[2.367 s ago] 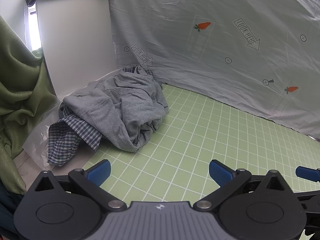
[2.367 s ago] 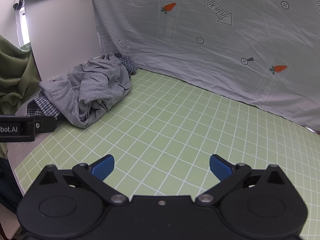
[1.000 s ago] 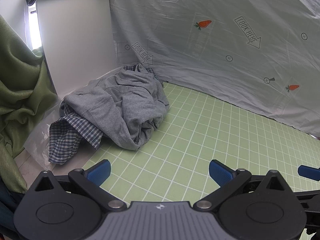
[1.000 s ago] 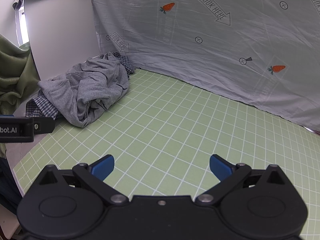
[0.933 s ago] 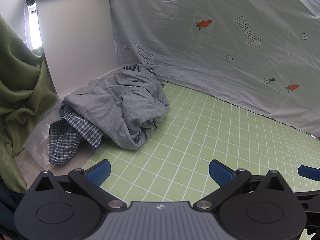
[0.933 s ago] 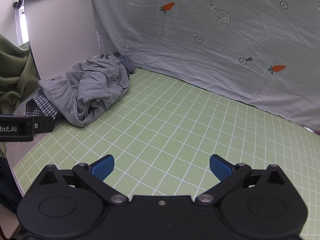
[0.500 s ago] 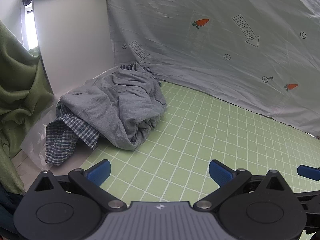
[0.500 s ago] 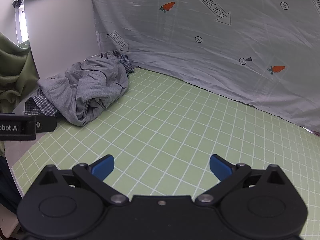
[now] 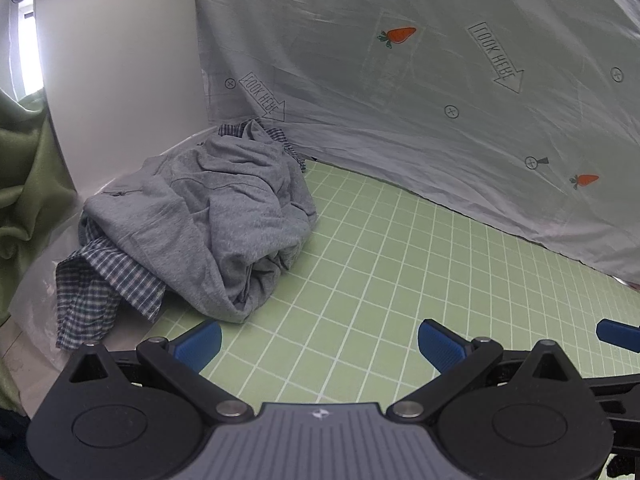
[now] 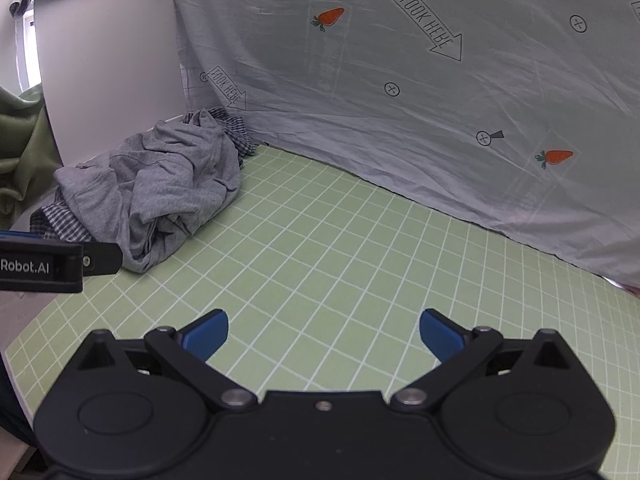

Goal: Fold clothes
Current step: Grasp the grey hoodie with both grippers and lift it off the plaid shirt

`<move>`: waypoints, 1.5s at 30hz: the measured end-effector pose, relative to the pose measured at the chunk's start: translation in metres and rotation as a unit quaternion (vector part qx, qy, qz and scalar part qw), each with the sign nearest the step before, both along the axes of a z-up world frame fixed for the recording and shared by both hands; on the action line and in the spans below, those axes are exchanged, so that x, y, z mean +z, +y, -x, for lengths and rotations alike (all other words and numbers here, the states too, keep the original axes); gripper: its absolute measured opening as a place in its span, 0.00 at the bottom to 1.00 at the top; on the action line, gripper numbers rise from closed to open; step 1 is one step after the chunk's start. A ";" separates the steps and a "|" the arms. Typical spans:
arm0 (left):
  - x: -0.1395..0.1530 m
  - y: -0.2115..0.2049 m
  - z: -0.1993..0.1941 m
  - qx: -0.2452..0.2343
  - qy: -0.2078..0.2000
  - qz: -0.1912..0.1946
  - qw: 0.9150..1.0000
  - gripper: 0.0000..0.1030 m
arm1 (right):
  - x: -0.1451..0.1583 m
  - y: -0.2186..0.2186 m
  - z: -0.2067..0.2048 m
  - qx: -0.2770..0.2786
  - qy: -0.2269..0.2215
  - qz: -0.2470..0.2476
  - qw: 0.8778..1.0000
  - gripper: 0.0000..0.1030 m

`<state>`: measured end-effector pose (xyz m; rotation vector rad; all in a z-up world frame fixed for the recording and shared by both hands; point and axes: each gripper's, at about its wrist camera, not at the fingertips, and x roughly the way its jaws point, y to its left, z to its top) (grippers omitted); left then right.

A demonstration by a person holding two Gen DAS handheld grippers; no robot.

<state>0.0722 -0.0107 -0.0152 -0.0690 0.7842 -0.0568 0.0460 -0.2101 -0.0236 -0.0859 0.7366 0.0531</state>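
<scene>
both tongs gape empty near crumpled grey garment.

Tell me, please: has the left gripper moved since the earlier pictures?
Yes, a little. The left gripper has come forward and leftward toward the grey garment, which sits slightly larger against the printed sheet behind it.

Makeshift recording setup, gridded green mat, printed sheet backdrop, green curtain
</scene>
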 end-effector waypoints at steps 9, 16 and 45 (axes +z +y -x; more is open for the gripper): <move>-0.017 0.052 -0.103 0.058 0.017 -0.019 0.998 1.00 | -0.016 0.008 -0.106 -0.006 0.008 -0.012 1.000 1.00; -0.041 0.116 -0.188 0.135 0.031 -0.033 0.990 0.97 | -0.054 0.052 -0.213 0.033 0.039 -0.053 0.997 0.99; -0.015 0.055 -0.141 0.034 0.011 -0.005 0.999 0.07 | -0.078 0.018 -0.151 0.054 0.006 -0.061 0.997 0.01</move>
